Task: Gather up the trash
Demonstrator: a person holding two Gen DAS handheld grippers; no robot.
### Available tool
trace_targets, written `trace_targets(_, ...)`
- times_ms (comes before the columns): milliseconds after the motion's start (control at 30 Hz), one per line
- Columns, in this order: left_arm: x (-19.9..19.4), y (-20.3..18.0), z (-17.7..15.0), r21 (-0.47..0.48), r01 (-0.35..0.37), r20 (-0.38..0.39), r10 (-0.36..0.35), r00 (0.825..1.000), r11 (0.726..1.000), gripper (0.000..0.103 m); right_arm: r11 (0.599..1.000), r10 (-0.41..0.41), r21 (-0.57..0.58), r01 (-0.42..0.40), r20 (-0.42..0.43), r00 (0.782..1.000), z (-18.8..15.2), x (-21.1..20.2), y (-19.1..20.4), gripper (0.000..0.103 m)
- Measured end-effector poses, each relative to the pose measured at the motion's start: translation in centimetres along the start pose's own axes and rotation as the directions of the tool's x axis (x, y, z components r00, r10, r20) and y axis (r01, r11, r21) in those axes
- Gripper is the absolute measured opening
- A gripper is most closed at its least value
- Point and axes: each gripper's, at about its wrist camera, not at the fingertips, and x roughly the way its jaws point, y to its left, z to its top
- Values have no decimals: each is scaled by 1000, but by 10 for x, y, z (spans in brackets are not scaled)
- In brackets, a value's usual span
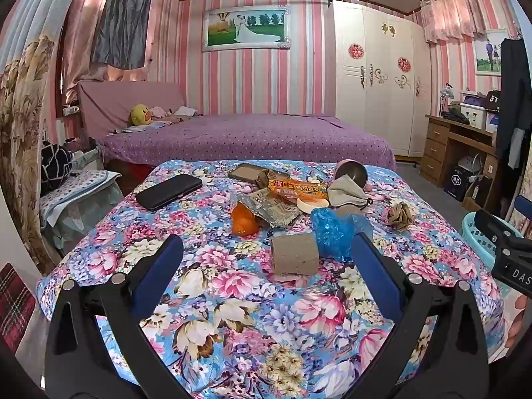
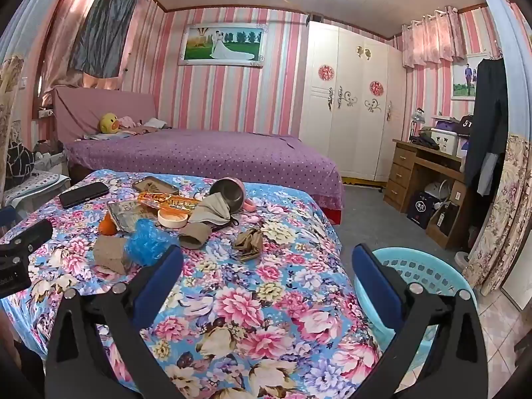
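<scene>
Bright, even indoor light, soft shadows, strong fisheye bending and dark vignetted corners, sharp centre.

Trash pile (image 1: pixel 286 199) mid-table, phone (image 1: pixel 168 191) left of it, basket (image 2: pixel 415 276) right of table (image 2: pixel 266 316)

The left gripper (image 1: pixel 266 259) is wide open over the flowery bed (image 1: pixel 232 299). A brown block (image 1: pixel 294 254) sits at twelve o'clock, between its fingers (image 1: pixel 164 259).
</scene>
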Motion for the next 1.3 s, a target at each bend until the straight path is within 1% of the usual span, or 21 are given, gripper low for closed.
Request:
trace_targets(233,1,7,1,-19,4,-6,-4,1000,1000,98,1000,-4,0,4,2,1000,0,1,-2,99)
trace_targets(267,0,1,0,4,-1,2,1,1000,1000,98,1000,-5,-7,5,2,1000,0,0,0,99)
trace_targets(1300,-2,0,2,5,-3,3,3,1000,1000,98,1000,-6,-6,6,2,1000,-1,1,1,99)
